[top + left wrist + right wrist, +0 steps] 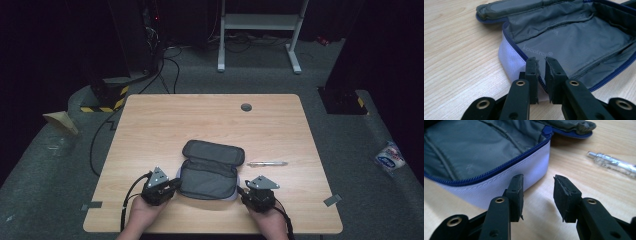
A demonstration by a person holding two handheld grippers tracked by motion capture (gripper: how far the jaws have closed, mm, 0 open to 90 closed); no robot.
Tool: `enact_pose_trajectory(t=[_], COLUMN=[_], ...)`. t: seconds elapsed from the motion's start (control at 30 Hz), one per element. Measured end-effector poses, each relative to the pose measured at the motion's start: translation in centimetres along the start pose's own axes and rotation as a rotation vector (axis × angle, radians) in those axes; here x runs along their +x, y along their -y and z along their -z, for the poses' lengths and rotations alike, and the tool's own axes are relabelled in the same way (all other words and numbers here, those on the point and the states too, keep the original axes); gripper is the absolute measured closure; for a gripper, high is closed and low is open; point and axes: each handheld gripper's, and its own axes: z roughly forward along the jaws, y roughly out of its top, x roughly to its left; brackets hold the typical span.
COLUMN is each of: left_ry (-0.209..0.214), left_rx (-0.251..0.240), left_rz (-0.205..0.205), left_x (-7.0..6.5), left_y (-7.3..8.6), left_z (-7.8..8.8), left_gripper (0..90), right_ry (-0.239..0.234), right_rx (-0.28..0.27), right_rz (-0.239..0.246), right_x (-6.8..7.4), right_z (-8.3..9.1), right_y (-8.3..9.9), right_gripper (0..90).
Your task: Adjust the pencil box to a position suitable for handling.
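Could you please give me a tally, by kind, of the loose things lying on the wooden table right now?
Open grey fabric pencil case with blue zip and pale lilac outer wall: 1
Clear plastic pen with silver tip: 1
Total: 2

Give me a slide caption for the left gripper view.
Left gripper pinching the rim of an open grey pencil case on a wooden table.

Dark room; grey carpet floor [45,165]; wooden table [165,120]; white stand [260,22] behind.
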Motion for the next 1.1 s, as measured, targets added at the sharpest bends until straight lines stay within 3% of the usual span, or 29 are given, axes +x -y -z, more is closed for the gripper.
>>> enact_pose_trajectory(t=[0.2,0.47,0.73,0.87,0.93,1.03,1.1], left_ry=[0.011,0.014,-0.015,-0.067,-0.111,-0.082,-0.072], left_rx=[-0.018,-0.033,-0.08,-0.102,-0.091,-0.019,0.038], left_rz=[0.017,0.005,0.0,0.021,0.02,0.054,0.028], left_x=[-0.1,-0.6,0.0,0.9,1.3,1.5,1.2], left_y=[0.0,-0.2,-0.1,0.3,0.6,1.0,1.2], left_z=[-0.3,-0.5,1.1,2.3,2.4,1.3,0.6], left_gripper=[81.5,81.8,78.0,77.0,77.3,77.9,77.8], right_ry=[0.018,0.056,0.047,0.041,0.037,0.032,0.025], right_rx=[0.001,-0.007,-0.046,-0.034,-0.024,-0.001,0.004], right_rz=[-0.006,-0.031,-0.034,-0.029,-0.029,-0.012,-0.007], right_x=[-0.7,-2.0,-1.7,-1.4,-1.2,-0.9,-0.7], right_z=[-0.7,-1.3,0.5,1.2,1.4,1.3,1.1], right_y=[-0.5,-1.5,-1.4,-0.7,-0.3,0.0,0.0], right_gripper=[59.4,58.9,57.6,57.2,56.9,56.6,56.5])
